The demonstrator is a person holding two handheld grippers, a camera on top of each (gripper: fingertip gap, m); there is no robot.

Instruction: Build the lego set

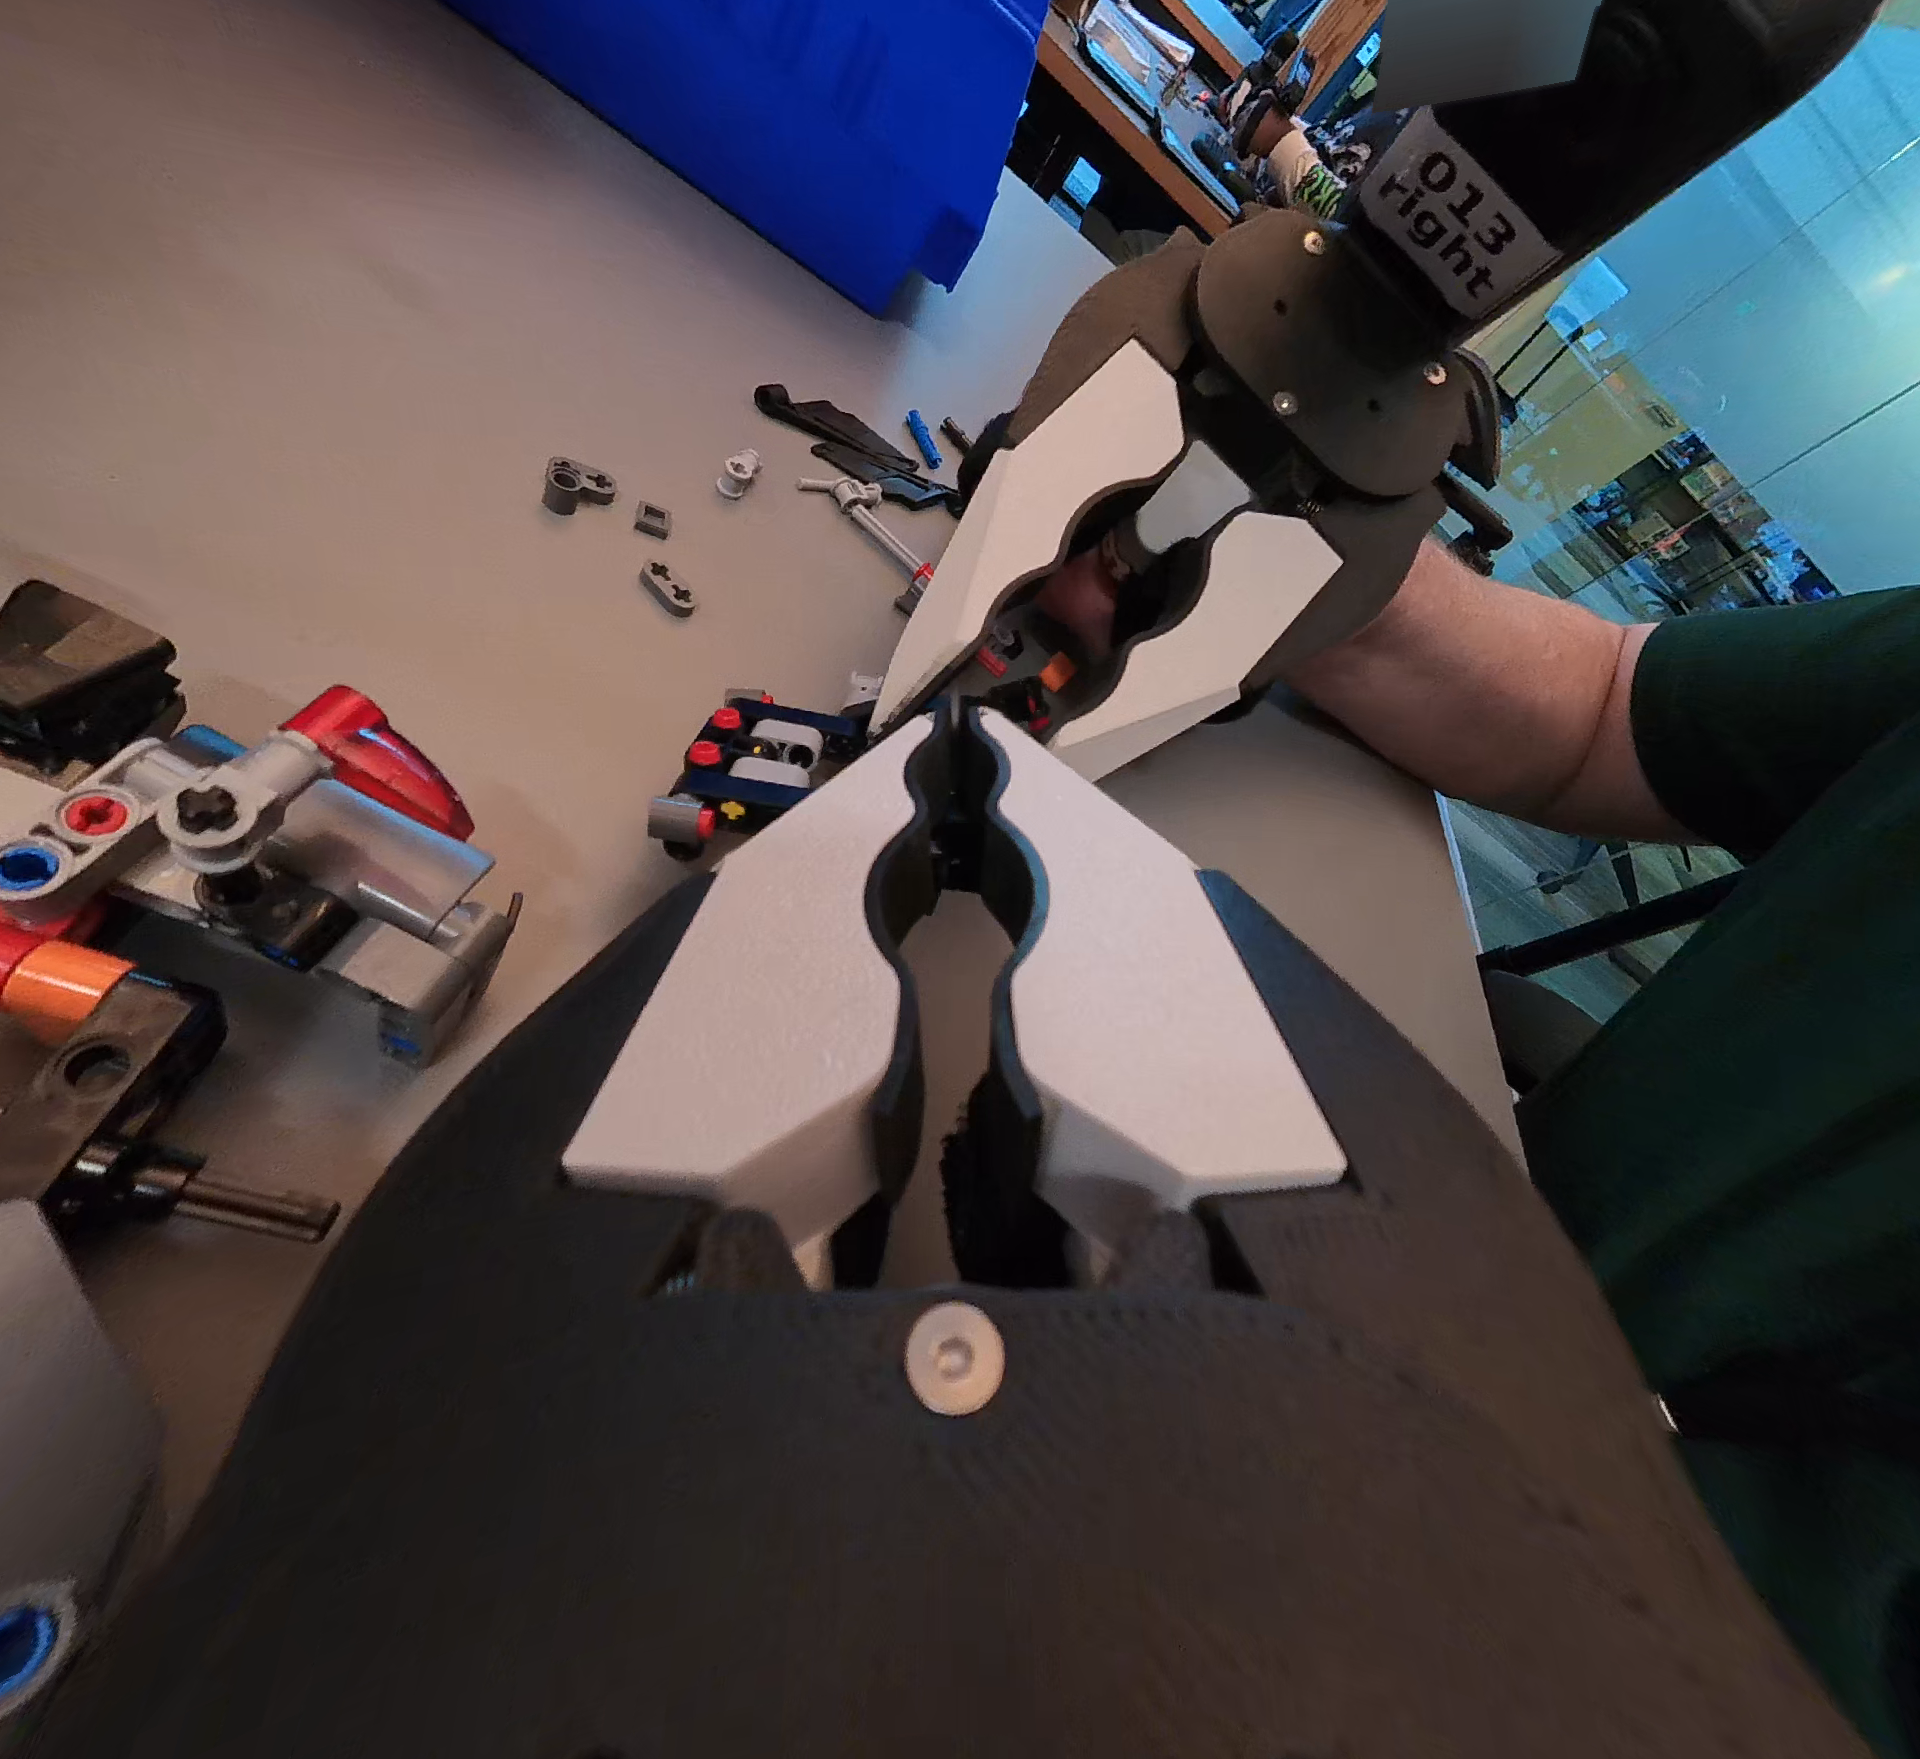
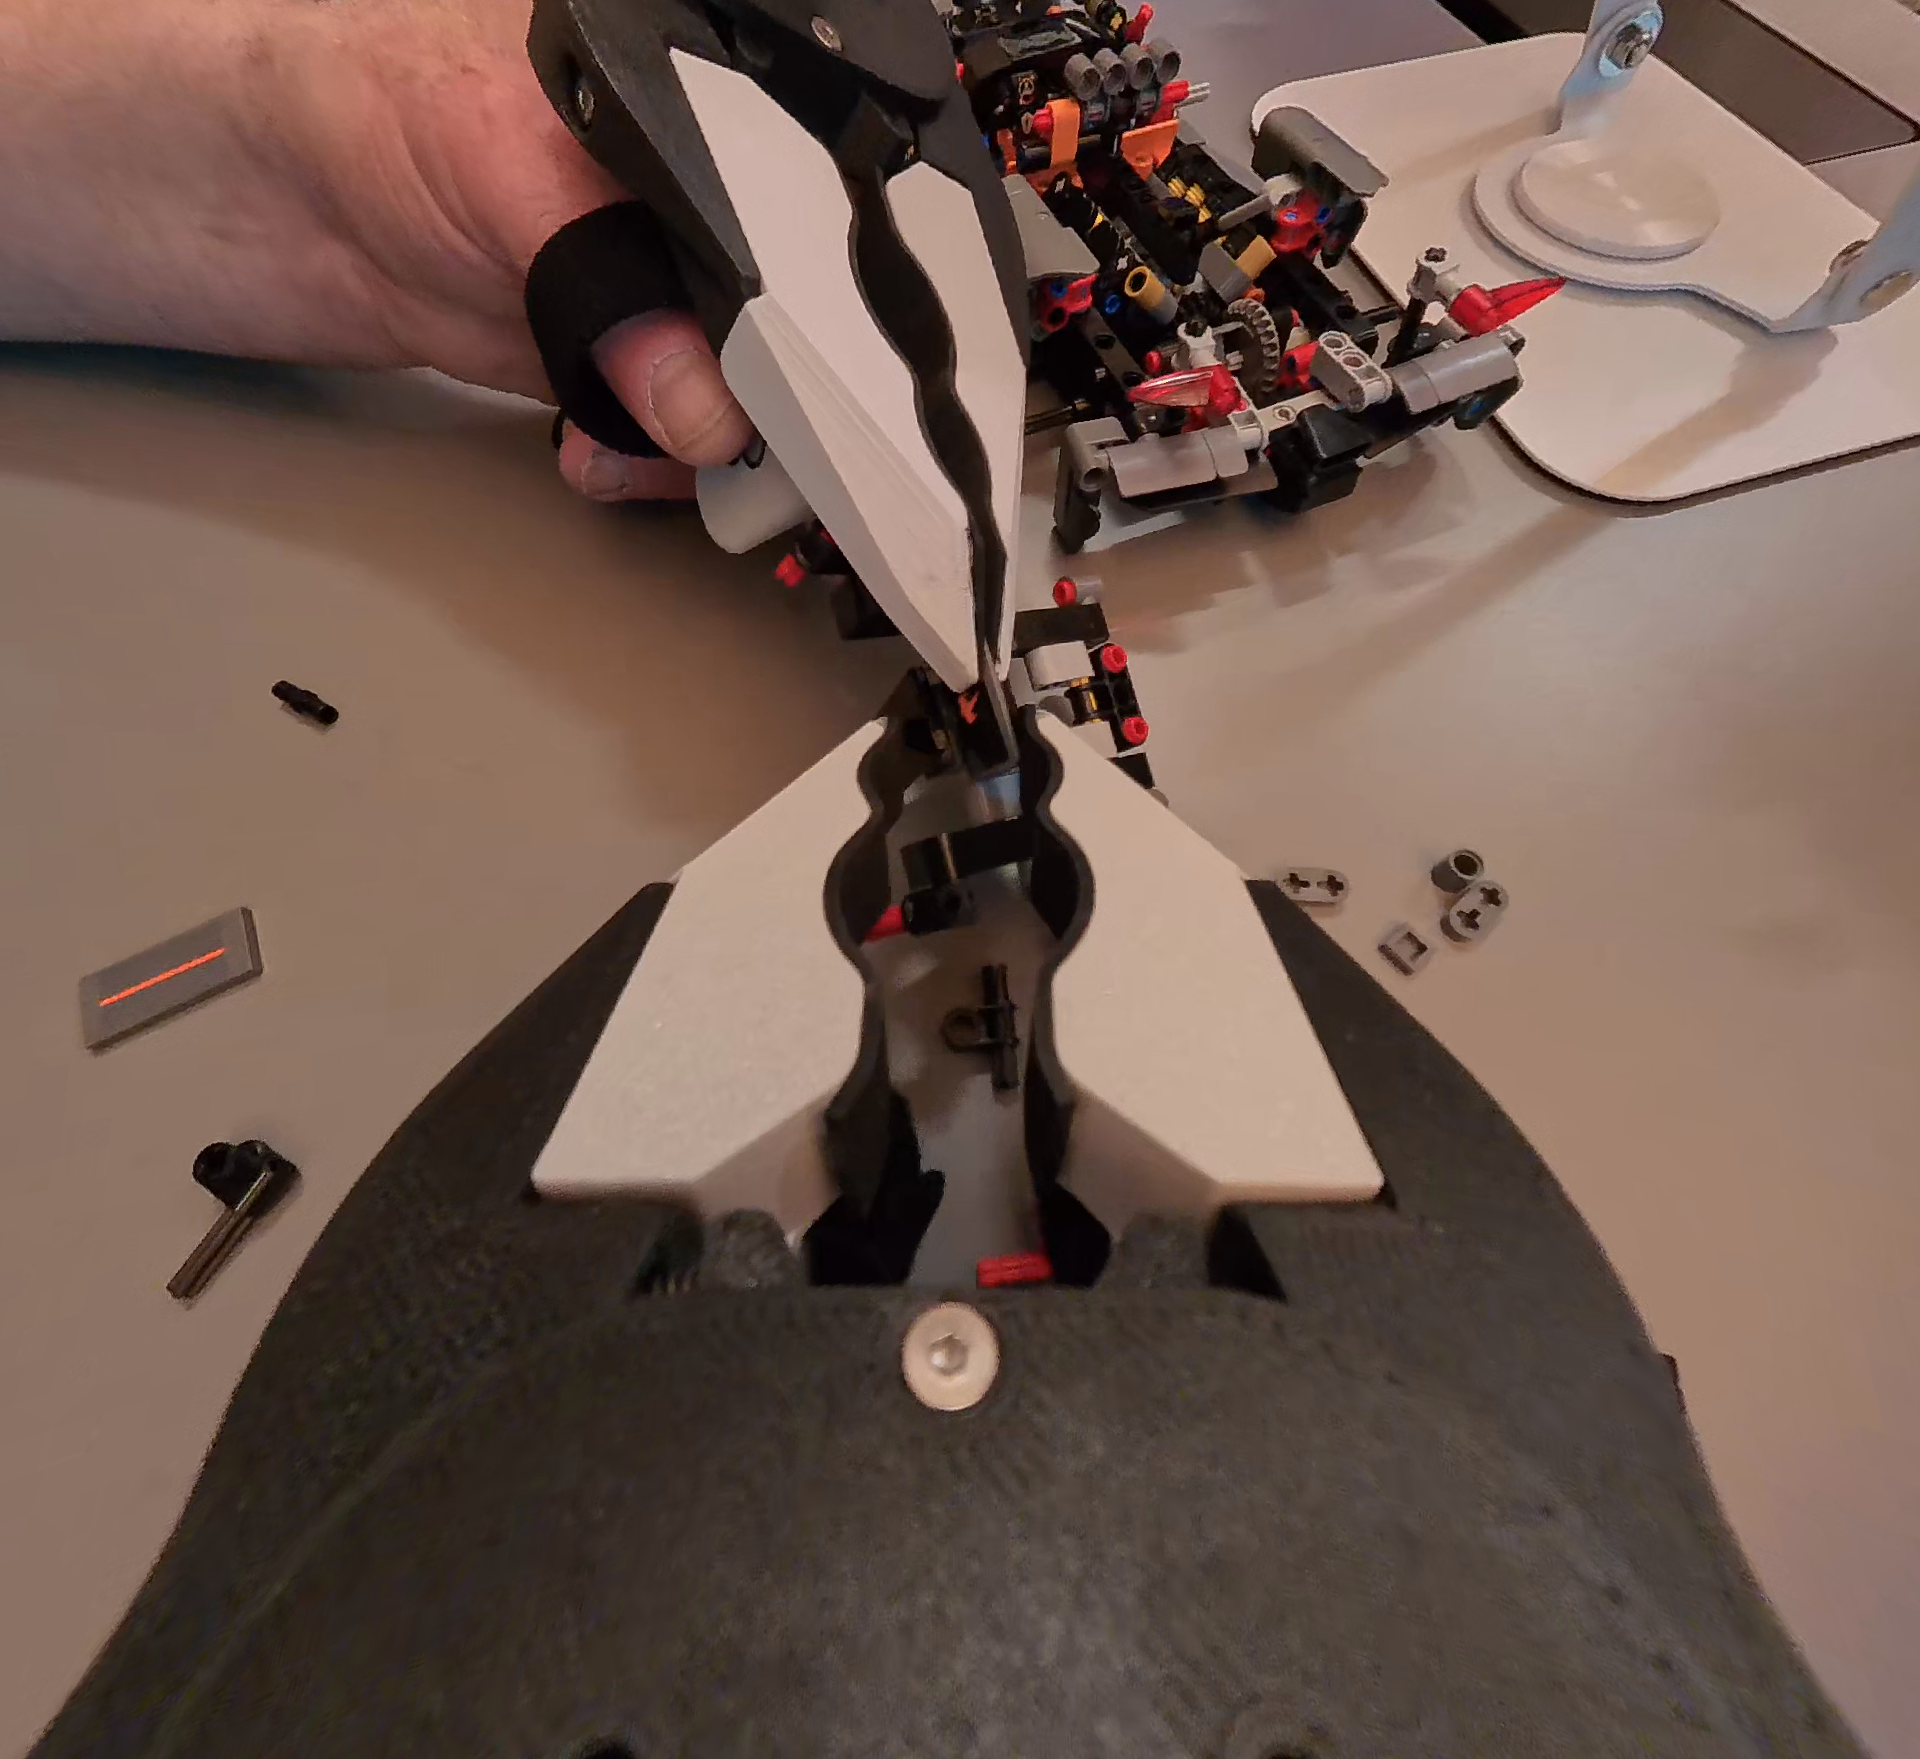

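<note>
Grey worktop (image 2: 1455, 670), with a blue bin (image 1: 727, 47) at its far side and an office beyond. Landmark: the half-built lego car (image 2: 1195, 255). Just in front of the car, the left gripper (image 2: 982, 670) and right gripper (image 2: 966, 743) meet tip to tip over a small dark sub-assembly (image 2: 1081, 681) with red pins. Left fingers (image 2: 883, 462) are nearly closed on a thin black piece at their tips; right fingers (image 2: 1143, 930) are narrowly parted around part of the sub-assembly — whether they grip it firmly cannot be told. Judged step: joining a small piece to the sub-assembly. It calls for steady bracing by one gripper and a straight, gentle push by the other. Loose grey pieces (image 2: 1455, 899) lie right of the grippers, a grey tile (image 2: 171, 977) and black pins left — clear room lies nearer than the car.
</note>
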